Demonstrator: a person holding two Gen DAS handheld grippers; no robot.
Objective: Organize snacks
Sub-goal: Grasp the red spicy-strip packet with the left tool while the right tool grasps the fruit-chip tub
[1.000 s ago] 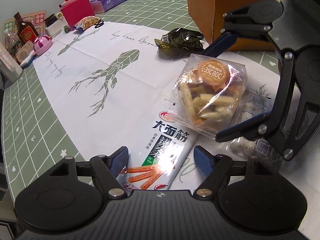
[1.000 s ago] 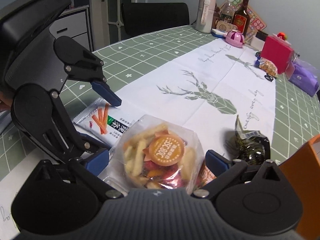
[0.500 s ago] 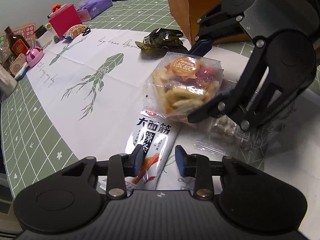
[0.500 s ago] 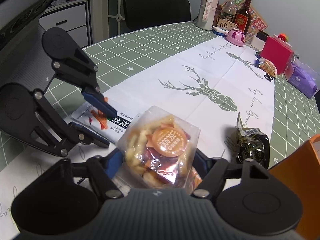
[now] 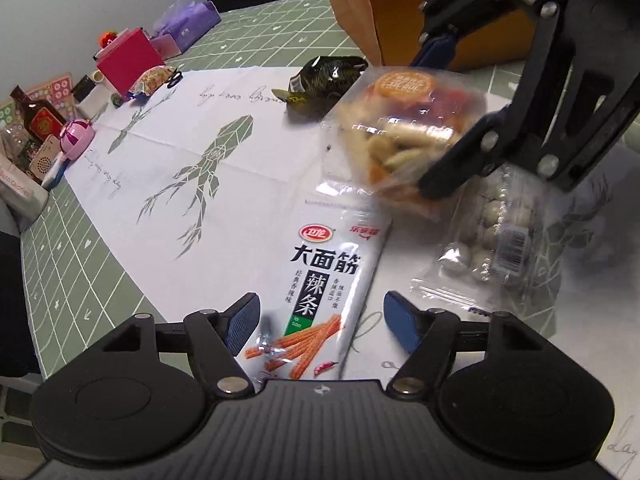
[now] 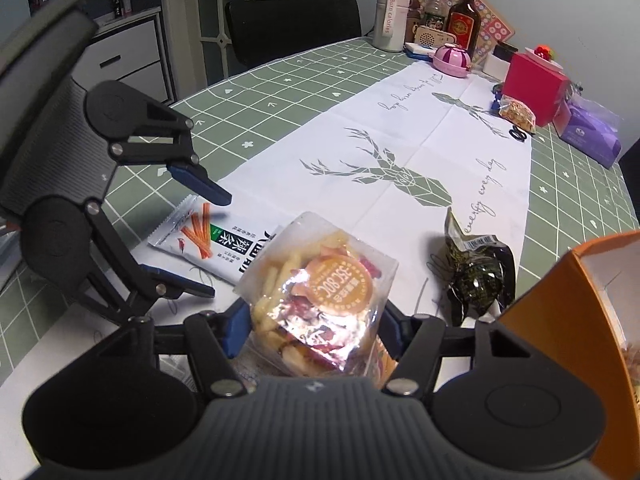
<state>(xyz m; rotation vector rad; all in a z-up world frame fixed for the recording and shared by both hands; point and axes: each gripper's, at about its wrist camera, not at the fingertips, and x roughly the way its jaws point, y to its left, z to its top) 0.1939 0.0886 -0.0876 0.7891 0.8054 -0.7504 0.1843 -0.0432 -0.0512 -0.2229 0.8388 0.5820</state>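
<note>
My right gripper [image 6: 312,334] is shut on a clear bag of mixed veggie chips [image 6: 320,300] with an orange round label and holds it off the table; the bag also shows in the left wrist view [image 5: 400,136]. My left gripper [image 5: 320,320] is open, its fingers on either side of a white spicy-strip packet [image 5: 332,276] that lies flat on the white deer-print cloth [image 5: 240,120]. The packet also shows in the right wrist view [image 6: 208,240]. A clear bag of white round snacks [image 5: 488,232] lies under the right gripper. A dark green packet [image 6: 476,276] lies near the orange box [image 6: 580,320].
The orange box [image 5: 400,12] stands open at the far side. A red box [image 6: 532,88], a purple tissue pack [image 6: 592,132], a small snack bag [image 6: 518,114], bottles [image 6: 462,20] and a pink container [image 6: 452,58] line the far end of the green checked tablecloth [image 6: 280,92].
My right gripper closed on the veggie chip bag and lifted it toward the orange box. My left gripper narrowed over the spicy-strip packet, then opened again.
</note>
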